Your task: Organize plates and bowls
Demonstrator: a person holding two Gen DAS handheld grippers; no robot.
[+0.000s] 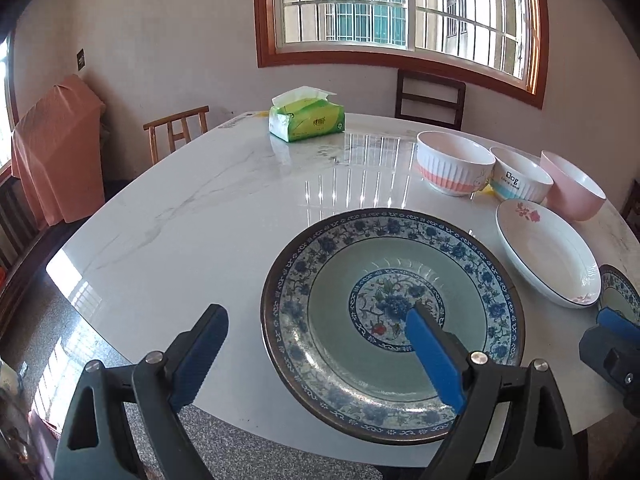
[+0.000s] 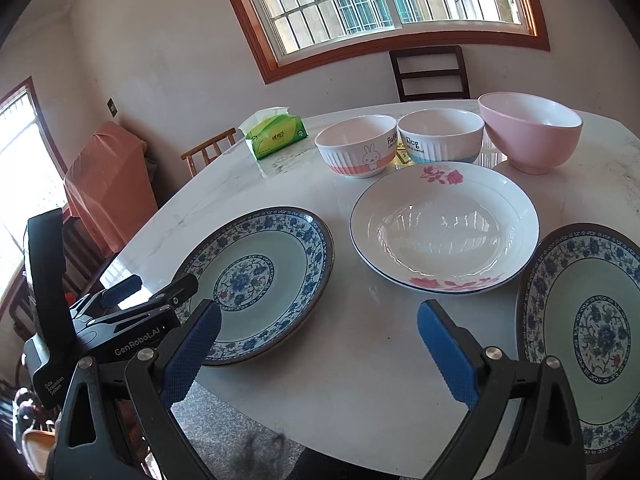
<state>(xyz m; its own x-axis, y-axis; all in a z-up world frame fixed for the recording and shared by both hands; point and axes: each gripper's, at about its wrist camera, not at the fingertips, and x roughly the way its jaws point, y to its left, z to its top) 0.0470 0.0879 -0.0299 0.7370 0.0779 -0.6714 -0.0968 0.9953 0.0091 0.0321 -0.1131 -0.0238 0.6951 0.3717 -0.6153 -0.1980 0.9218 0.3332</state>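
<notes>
step: approach, nothing held | left tongs (image 1: 316,344) apart over left blue plate (image 1: 472,280) at bench (image 1: 180,220) front | right tongs (image 2: 318,338) apart, between both plates | next: likely close on plate rim, stack onto right blue plate (image 2: 588,320)

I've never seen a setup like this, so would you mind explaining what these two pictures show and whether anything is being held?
A person holds two handheld grippers, each with a fisheye camera looking along its blue-padded fingers. The left gripper hangs open over a blue-patterned plate; its own camera gives that view. The right gripper is open too, over the marble table. Also there: a rose-patterned plate, a second blue plate, a rabbit bowl, a "Dog" bowl, a pink bowl and a tissue pack. Nothing is held.
</notes>
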